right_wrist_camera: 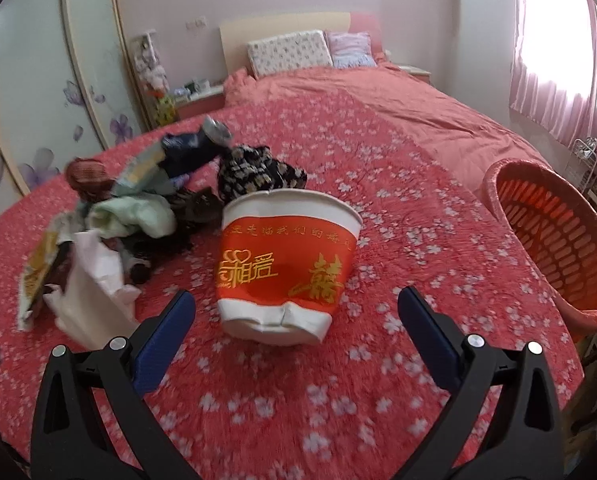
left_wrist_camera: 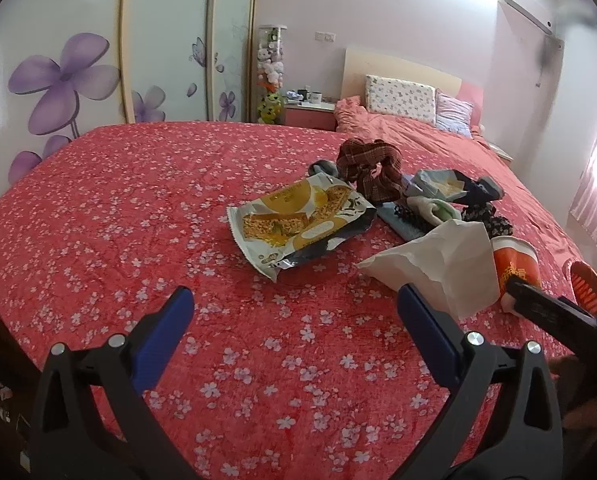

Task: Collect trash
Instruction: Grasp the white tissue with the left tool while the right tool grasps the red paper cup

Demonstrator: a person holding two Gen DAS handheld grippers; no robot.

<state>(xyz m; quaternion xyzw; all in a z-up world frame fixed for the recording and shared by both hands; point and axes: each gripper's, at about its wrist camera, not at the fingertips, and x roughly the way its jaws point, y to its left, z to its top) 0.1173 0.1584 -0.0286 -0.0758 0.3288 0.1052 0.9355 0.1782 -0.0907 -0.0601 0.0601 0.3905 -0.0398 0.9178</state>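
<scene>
A crumpled red and white paper cup [right_wrist_camera: 288,268] with gold lettering sits on the red flowered bedspread [right_wrist_camera: 298,400], dented at its base. My right gripper [right_wrist_camera: 296,316] is open, with the cup just ahead of its blue pads and nothing held. My left gripper [left_wrist_camera: 298,312] is also open and empty over the bedspread. Ahead of it lie a yellow snack wrapper [left_wrist_camera: 298,224] and a white crumpled paper [left_wrist_camera: 438,264]. The cup [left_wrist_camera: 514,264] shows at the right, with one black finger [left_wrist_camera: 546,308] of the right gripper beside it.
A heap of clothes and scrunchies [right_wrist_camera: 138,212] lies behind the trash, with a brown checked scrunchie [left_wrist_camera: 366,168] on top. An orange slotted basket [right_wrist_camera: 554,240] stands off the bed's right edge. Pillows [right_wrist_camera: 286,54] and a wardrobe [left_wrist_camera: 78,60] are farther back.
</scene>
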